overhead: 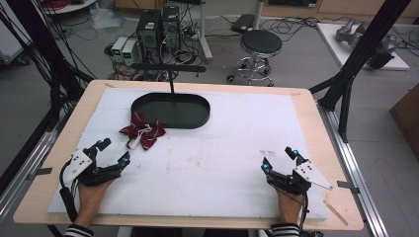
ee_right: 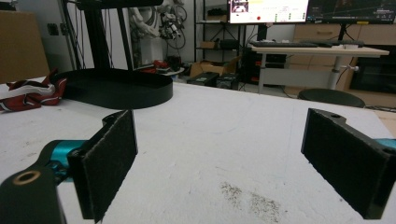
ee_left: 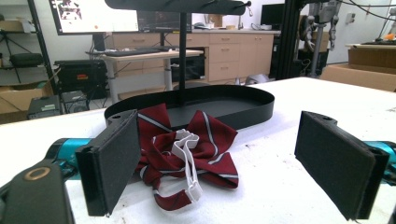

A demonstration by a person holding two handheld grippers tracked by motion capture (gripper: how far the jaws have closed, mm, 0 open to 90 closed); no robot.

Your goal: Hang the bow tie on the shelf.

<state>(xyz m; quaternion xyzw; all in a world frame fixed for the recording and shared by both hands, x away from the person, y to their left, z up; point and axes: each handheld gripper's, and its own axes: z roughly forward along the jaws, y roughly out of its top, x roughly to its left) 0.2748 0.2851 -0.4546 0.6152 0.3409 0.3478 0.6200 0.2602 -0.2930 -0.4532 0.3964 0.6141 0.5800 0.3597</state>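
Near the unlabelled maroon bow tie (overhead: 143,132), both hand-held grippers, left (overhead: 114,152) and right (overhead: 279,158), gape wide, empty.

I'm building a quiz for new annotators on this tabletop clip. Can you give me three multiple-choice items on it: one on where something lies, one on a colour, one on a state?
1. Where does the bow tie lie?
A. Inside the black tray
B. On the white mat, at the tray's near left edge
C. Between the right gripper's jaws

2. What colour is the bow tie's cloth?
A. Dark red with pale stripes
B. Plain blue
C. Green with dots

3. How do the left gripper's jaws stand?
A. Shut on the bow tie
B. Shut on nothing
C. Open, with nothing between them

Answers:
1 B: the high view shows it on the mat against the black tray, outside its wall.
2 A: the left gripper view shows maroon cloth with thin pale stripes and a white strap.
3 C: both pads stand wide apart, the bow tie lying farther off ahead of them.
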